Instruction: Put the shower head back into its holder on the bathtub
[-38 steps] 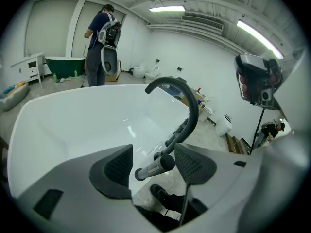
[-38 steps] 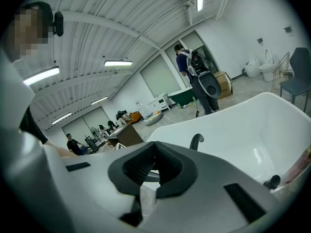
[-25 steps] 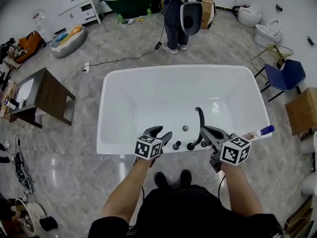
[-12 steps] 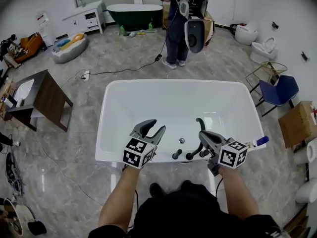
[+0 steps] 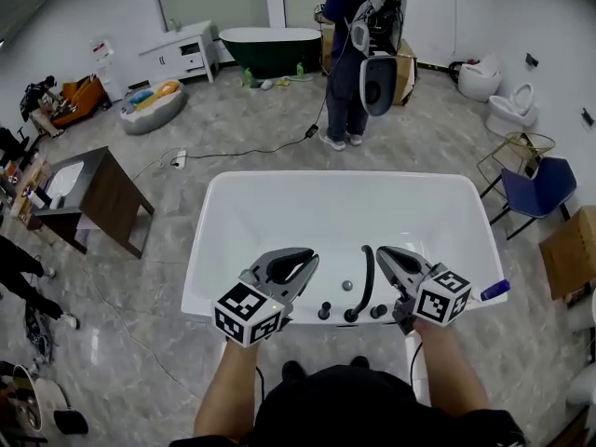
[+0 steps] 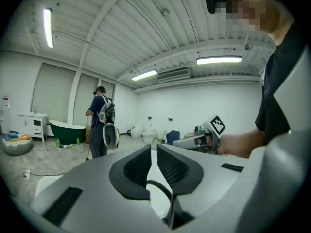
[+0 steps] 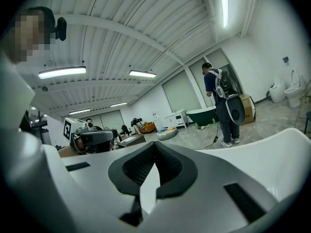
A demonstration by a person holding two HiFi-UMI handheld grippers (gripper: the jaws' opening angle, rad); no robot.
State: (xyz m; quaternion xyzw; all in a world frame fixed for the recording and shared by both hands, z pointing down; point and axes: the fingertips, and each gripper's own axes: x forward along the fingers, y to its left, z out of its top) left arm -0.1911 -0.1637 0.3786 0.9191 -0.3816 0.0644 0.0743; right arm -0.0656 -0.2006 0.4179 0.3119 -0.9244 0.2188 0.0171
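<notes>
A white bathtub [image 5: 223, 250] fills the middle of the head view. The black shower head [image 5: 364, 277] stands upright on its near rim between black knobs [image 5: 324, 313], with nothing touching it. My left gripper [image 5: 310, 261] hovers above the near rim, left of the shower head. Its jaws have just been closing and now stand shut with nothing between them, as the left gripper view [image 6: 154, 148] confirms. My right gripper [image 5: 381, 252] floats just right of the shower head, apart from it, and is shut and empty [image 7: 154, 144].
A person [image 5: 352, 54] with a backpack stands beyond the tub's far side. A dark green tub [image 5: 270, 43] is at the back, a wooden table [image 5: 102, 194] at left, a blue chair [image 5: 542, 182] and a cardboard box [image 5: 570, 240] at right. A blue-capped bottle [image 5: 494, 290] lies on the rim's right corner.
Both grippers have risen above the tub's near rim, the left one more. The left jaws went from wide open to shut, empty. The shower head has stayed on the rim.
</notes>
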